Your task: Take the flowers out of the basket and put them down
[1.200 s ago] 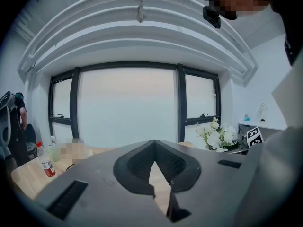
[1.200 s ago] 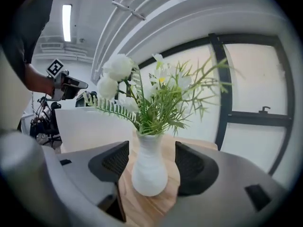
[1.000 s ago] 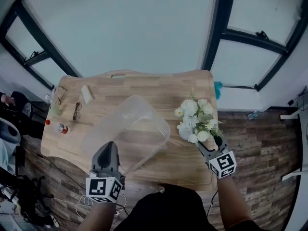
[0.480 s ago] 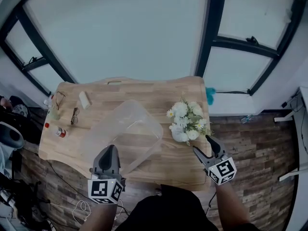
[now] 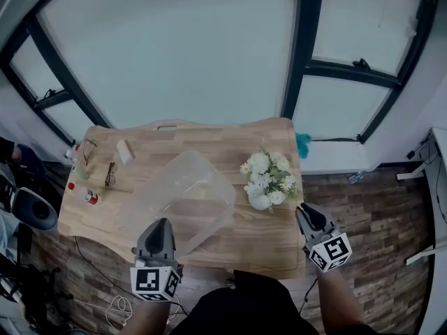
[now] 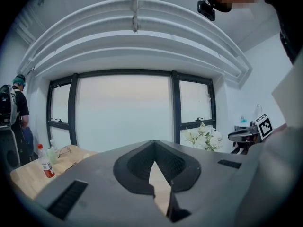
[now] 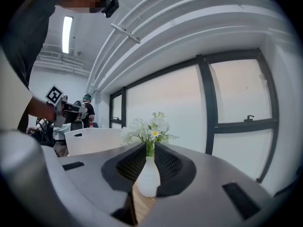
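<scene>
A bunch of white flowers in a small white vase [image 5: 265,183] stands upright on the wooden table [image 5: 258,239], to the right of the clear plastic basket [image 5: 178,201]. My right gripper [image 5: 302,211] hangs near the table's front right corner, clear of the vase. Its jaws have just been closing, only a narrow slit is left and nothing is between them. The right gripper view looks through that slit [image 7: 149,148] at the vase [image 7: 147,178] further off. My left gripper [image 5: 160,229] hovers at the basket's near edge with its jaws together and empty [image 6: 153,145]. The flowers [image 6: 203,137] show at the right of its view.
On the table's left end lie two pairs of glasses [image 5: 111,174], a red-capped bottle [image 5: 89,196], a pale block [image 5: 126,151] and a small clear bottle [image 5: 77,160]. A person [image 6: 14,112] stands left of the table. Wooden floor surrounds the table.
My right gripper let go of the vase, drew back toward me and brought its jaws nearly together. The flowers now stand alone on the table. The left gripper has hardly shifted.
</scene>
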A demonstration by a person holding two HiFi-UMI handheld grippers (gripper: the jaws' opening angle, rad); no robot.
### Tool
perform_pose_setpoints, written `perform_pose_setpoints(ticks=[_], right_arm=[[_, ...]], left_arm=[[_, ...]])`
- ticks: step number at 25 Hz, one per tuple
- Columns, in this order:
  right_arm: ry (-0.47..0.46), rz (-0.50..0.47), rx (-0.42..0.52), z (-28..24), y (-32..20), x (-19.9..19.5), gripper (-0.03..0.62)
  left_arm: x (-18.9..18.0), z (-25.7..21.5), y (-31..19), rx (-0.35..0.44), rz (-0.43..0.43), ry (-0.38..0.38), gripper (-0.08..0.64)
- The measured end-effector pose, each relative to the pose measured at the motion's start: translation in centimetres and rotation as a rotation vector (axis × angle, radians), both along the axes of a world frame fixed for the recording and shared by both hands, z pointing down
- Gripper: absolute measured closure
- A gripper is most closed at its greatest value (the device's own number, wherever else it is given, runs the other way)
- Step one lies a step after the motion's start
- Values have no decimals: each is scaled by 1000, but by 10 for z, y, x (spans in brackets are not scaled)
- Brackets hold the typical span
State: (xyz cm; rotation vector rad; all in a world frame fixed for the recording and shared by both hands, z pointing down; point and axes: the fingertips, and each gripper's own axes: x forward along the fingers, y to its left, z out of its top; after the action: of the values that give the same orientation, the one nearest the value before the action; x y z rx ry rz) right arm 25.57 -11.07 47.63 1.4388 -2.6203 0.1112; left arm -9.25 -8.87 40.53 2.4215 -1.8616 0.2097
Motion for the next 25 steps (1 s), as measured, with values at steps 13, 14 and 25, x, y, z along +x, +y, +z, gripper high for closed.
perform_pose_setpoints(ticks=[13, 14, 25], right_arm=[[-18, 23, -8, 3, -12, 0, 571], [-16, 24, -6, 2, -13, -1, 571], [6, 44, 9, -4, -21, -4, 571]], left_arm=[[-10, 2, 0, -1, 4, -10, 555], [-12, 2, -1, -2, 2, -11, 555], [-10, -6, -9, 13, 11, 10, 555]])
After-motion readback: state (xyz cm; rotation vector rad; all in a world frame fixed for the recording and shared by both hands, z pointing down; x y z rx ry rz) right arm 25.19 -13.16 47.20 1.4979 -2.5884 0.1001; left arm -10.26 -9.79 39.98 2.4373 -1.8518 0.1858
